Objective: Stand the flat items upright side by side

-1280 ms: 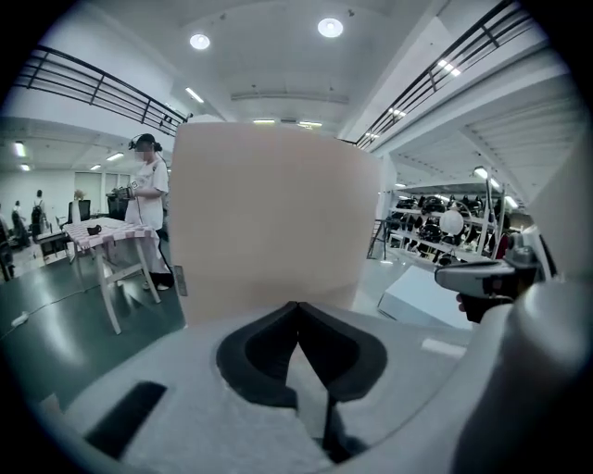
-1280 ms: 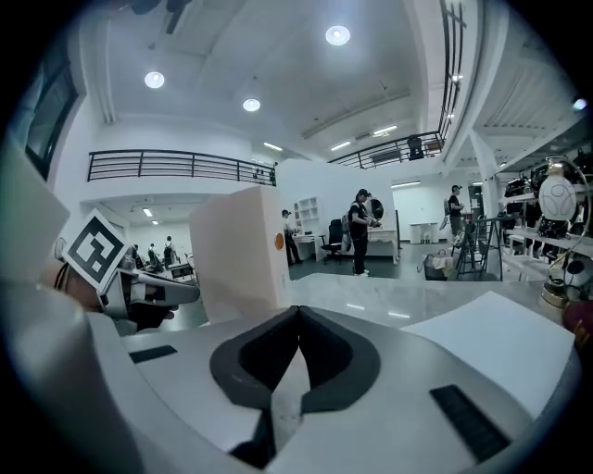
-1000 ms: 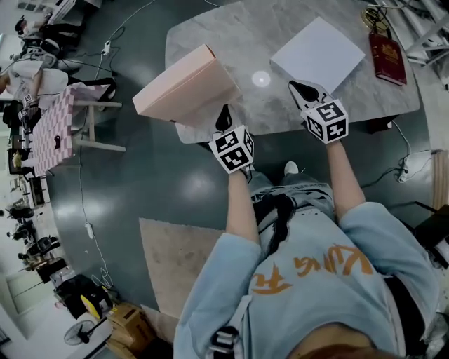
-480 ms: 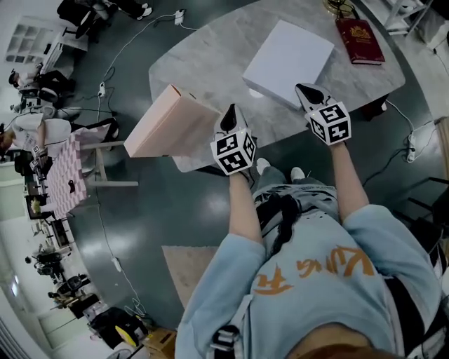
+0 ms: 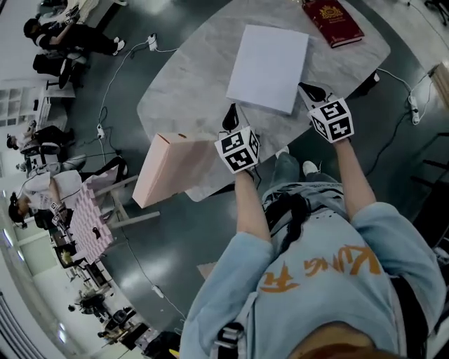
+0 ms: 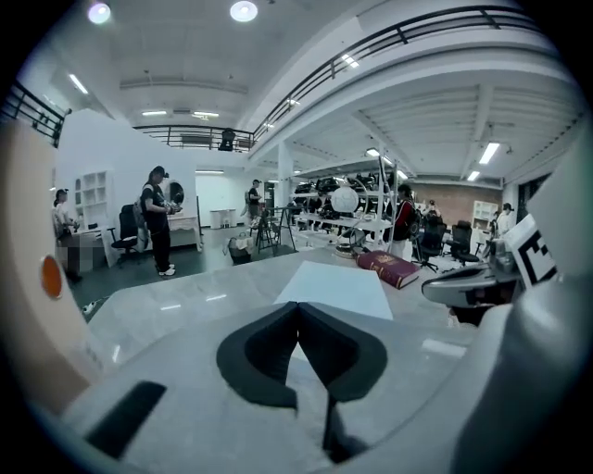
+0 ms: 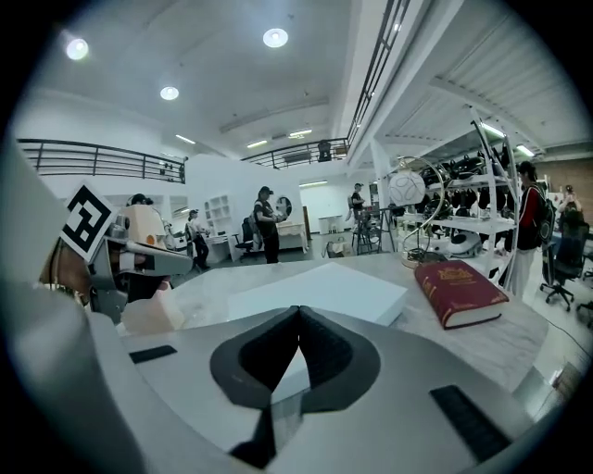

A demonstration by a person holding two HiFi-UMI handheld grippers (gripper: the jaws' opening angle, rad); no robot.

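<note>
A white flat box (image 5: 268,66) lies flat in the middle of the marble table (image 5: 189,84). A dark red book (image 5: 332,21) lies flat beyond it, to the right. A pink box (image 5: 172,168) appears to stand on edge at the table's left end, partly past the rim. My left gripper (image 5: 230,116) is shut and empty, at the white box's near left corner. My right gripper (image 5: 309,91) is shut and empty at its near right corner. The left gripper view shows the white box (image 6: 334,287), the book (image 6: 389,269) and the pink box (image 6: 28,268).
People sit and stand at desks (image 5: 49,42) beyond the table's left side. A checked stool (image 5: 91,221) stands on the floor near the pink box. Cables (image 5: 414,105) run along the floor at the right. Shelving with equipment (image 7: 463,199) stands behind the table.
Both grippers have moved along the table away from the pink box, toward the white box's near corners. The head view has swung round. Both stayed shut.
</note>
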